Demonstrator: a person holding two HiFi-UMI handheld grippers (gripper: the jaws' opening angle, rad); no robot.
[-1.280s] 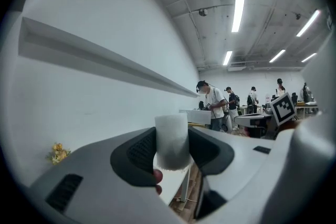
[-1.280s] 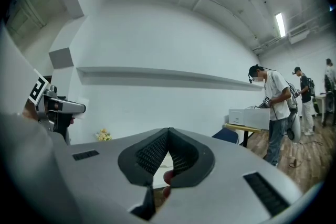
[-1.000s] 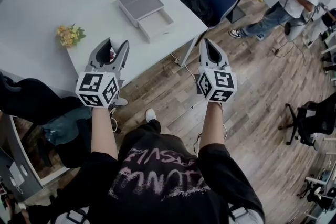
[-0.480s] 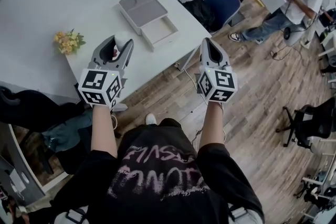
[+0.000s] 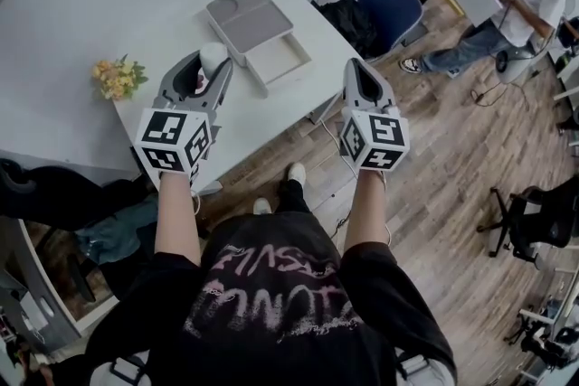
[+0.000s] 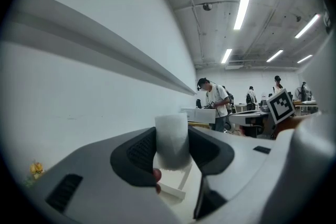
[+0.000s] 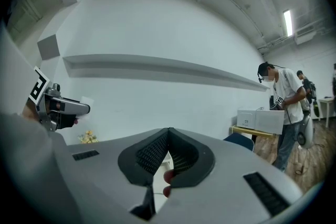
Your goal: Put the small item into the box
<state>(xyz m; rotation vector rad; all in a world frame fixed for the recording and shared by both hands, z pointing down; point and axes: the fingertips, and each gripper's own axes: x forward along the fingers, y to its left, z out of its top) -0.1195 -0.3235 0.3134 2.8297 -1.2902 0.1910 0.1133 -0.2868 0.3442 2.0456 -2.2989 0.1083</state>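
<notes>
While yellow flowers (image 5: pixel 117 77) sit toward the left end of the white table (image 5: pixel 255 115), the left gripper (image 5: pixel 209 68) is clamped on the small item (image 5: pixel 213 58), a white cylinder pinched upright between its dark pads (image 6: pixel 137 152) and held above the table just left of the box (image 5: pixel 246 12), whose pale tray (image 5: pixel 282 59) is slid out; further right, the right gripper (image 5: pixel 359 68) hangs past the table's edge over the wood floor (image 5: pixel 434 149), jaws pressed together with nothing between them

Head view overlooks table (image 5: pixel 262 113); gripper views face wall (image 6: pixel 79 86).
</notes>
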